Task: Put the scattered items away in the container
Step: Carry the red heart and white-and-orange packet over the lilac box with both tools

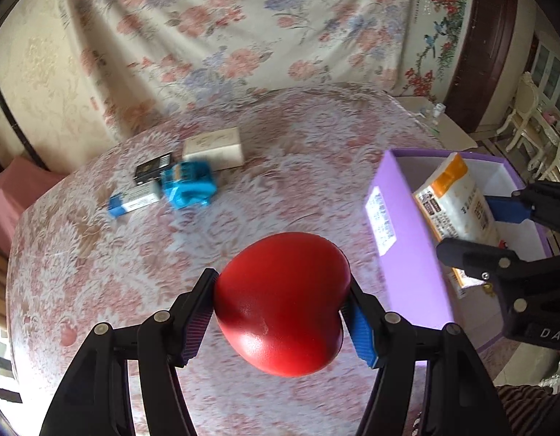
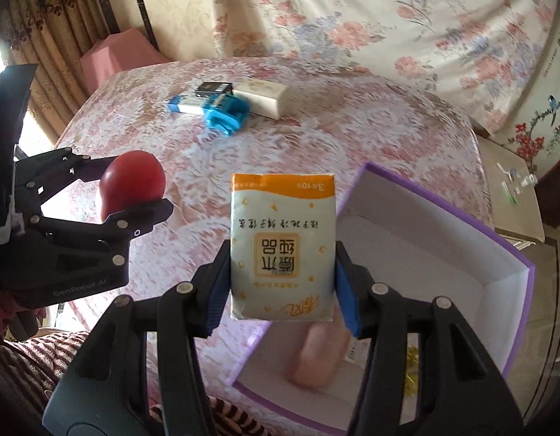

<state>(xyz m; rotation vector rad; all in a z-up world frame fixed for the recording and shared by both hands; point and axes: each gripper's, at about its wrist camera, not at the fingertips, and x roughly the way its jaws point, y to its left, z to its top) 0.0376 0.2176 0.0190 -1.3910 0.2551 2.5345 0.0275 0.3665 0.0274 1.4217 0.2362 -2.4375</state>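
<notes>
So left claw (image 1: 281, 305) grips the red heart (image 1: 280, 305), right claw (image 2: 282, 272) clamps the tissue pack (image 2: 282, 247) (over the purple box (image 2: 498, 254)).

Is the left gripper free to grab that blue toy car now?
Probably not yet: the left gripper is shut on the red heart. The path to the blue toy car looks unobstructed, but the heart must go into the purple box first.

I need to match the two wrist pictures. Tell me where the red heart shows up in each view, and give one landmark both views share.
Left wrist view: the red heart sits low at centre, clamped in the left gripper.
Right wrist view: it is at mid-left, seen side-on in that same gripper.
Shared landmark: the blue toy car, far across the table among small boxes.
</notes>
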